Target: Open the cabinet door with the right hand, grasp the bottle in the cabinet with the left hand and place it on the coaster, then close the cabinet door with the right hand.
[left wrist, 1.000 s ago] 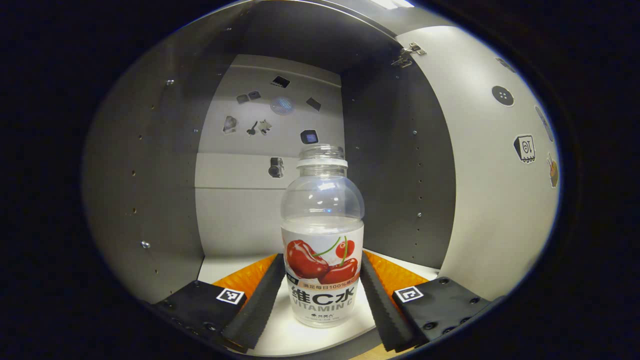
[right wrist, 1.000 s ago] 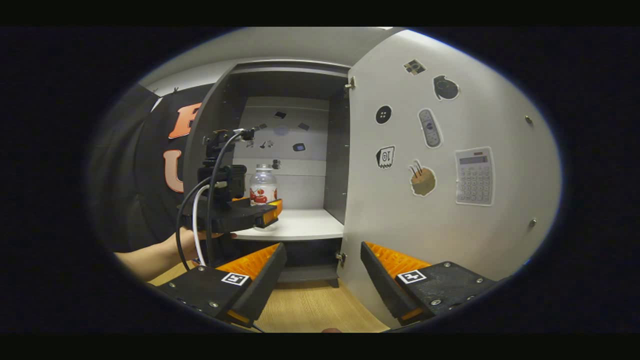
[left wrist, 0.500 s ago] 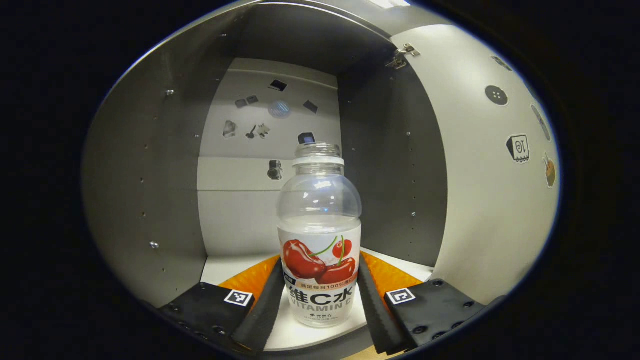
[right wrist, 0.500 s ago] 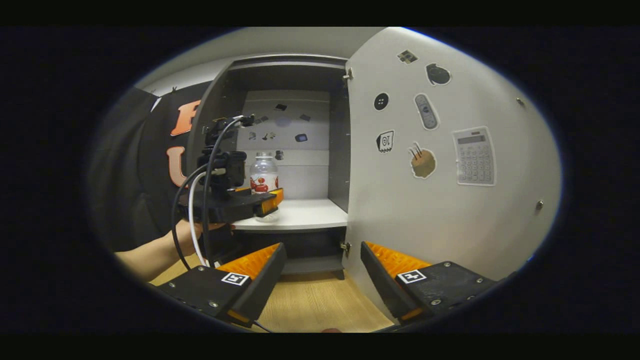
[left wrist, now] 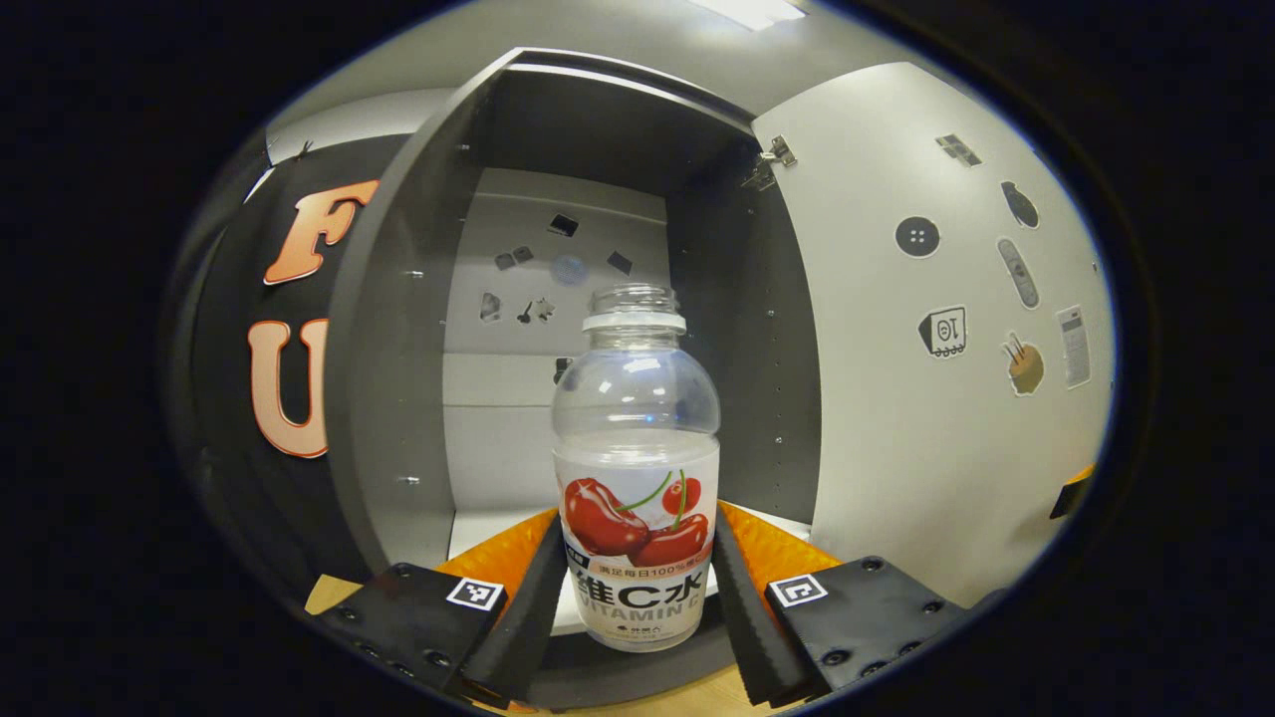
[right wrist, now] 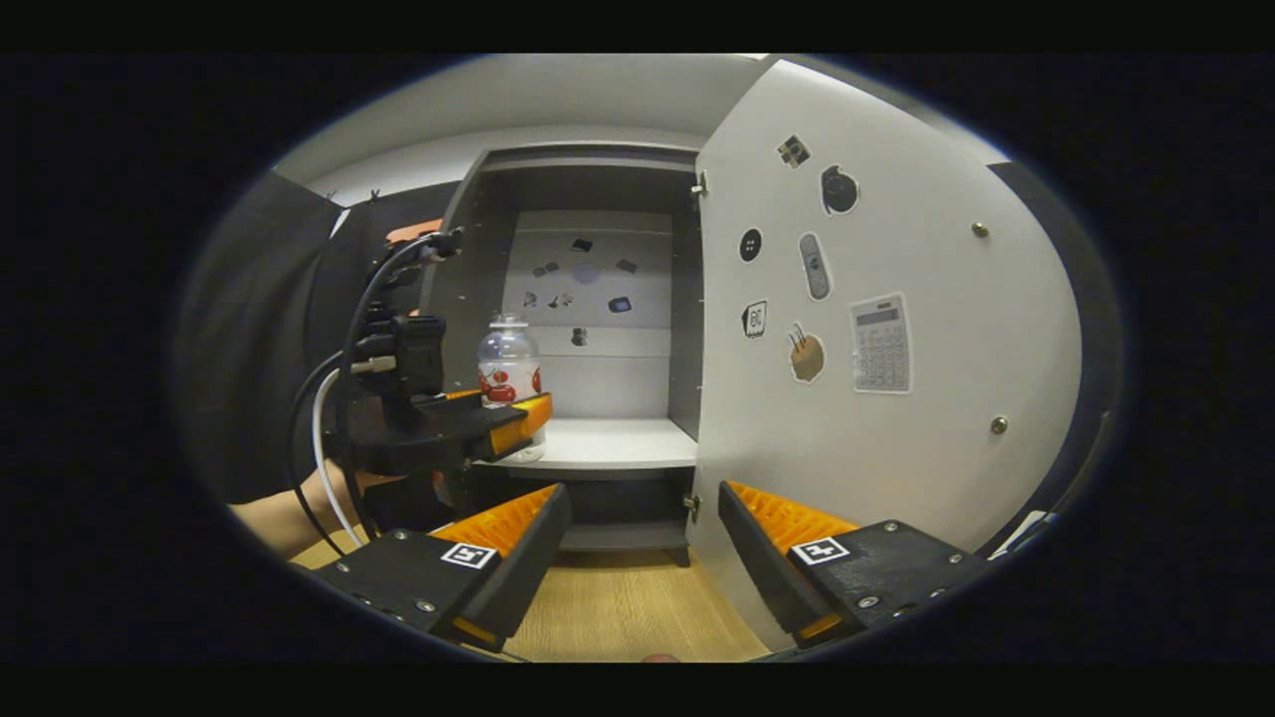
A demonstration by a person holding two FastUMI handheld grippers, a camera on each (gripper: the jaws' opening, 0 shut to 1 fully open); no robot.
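Observation:
A clear, capless bottle with a cherry label stands upright between my left gripper's fingers, and both pads press on its label. In the right gripper view that bottle is at the front left edge of the cabinet's white shelf, held by the left gripper in a person's hand. I cannot tell whether its base still touches the shelf. The cabinet door is swung wide open on the right. My right gripper is open and holds nothing, low in front of the door's hinge edge.
The dark grey cabinet has stickers on its back wall. More stickers cover the inside of the open door. A wooden surface lies below the cabinet. Black cloth wall hangs to the left.
My left gripper has drawn back from deep in the cabinet toward its front edge, taking the bottle with it. My right gripper has backed away from the cabinet a little and stays open.

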